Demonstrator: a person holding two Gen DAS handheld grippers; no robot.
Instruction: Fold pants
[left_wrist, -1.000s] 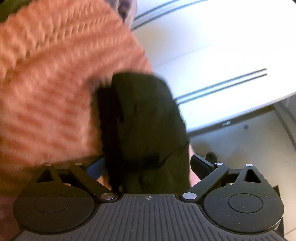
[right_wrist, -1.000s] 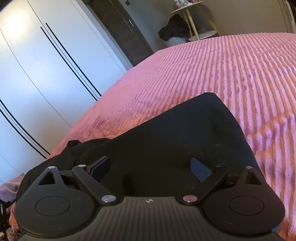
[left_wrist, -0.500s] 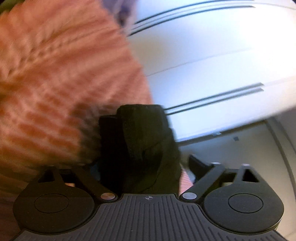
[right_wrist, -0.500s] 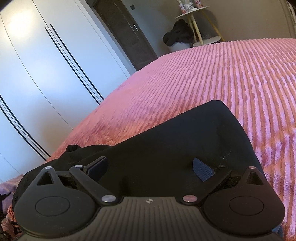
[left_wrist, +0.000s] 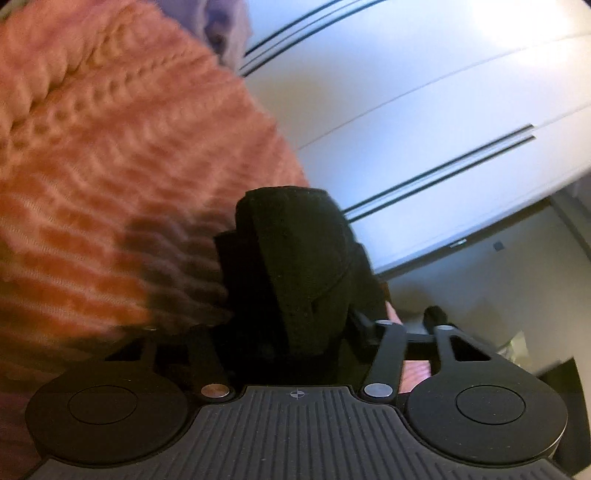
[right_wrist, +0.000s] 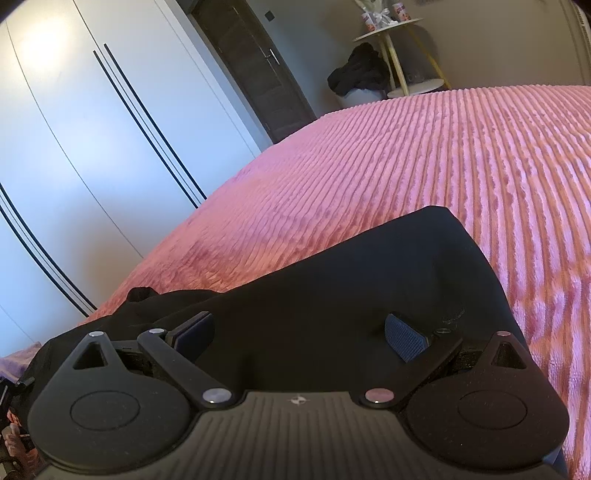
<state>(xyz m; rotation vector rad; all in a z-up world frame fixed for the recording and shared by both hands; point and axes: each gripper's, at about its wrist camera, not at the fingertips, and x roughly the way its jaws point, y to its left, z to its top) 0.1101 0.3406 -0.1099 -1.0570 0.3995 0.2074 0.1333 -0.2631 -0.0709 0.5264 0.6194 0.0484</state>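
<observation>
Your left gripper (left_wrist: 295, 321) has a thick wad of the black pants (left_wrist: 295, 258) bunched between its jaws, and those jaws have just been closing in on it. The right jaw sits hard against the cloth at about 3 o'clock of the wad; the left jaw is lost in black fabric and shadow, so you can't quite see the pinch on that side, but the cloth is packed into the gap. The wad rises toward 12 o'clock from the gripper, over the edge of the pink ribbed bedspread (left_wrist: 110, 177), which fills the view from 9 to 11 o'clock. The white wardrobe (left_wrist: 424, 110) runs across 1 to 3 o'clock, and this view is a little blurred.

Your right gripper (right_wrist: 299, 332) has its jaws spread wide, blue pads (right_wrist: 406, 339) apart, nothing pinched. The pants (right_wrist: 351, 295) lie flat on the bedspread (right_wrist: 424, 166) right under and ahead of it, a broad black panel reaching toward 1 o'clock, where a neat corner sits on the pink ribs. Toward 9 o'clock the cloth turns rumpled and trails off to the bed's edge. Whether the pads touch the fabric, you can't tell from here.

Past the bed, at 12 o'clock, you have a dark door (right_wrist: 258, 74), and at 1 o'clock a small round table (right_wrist: 391, 33) with a dark heap of clothes (right_wrist: 358, 74) beside it.
</observation>
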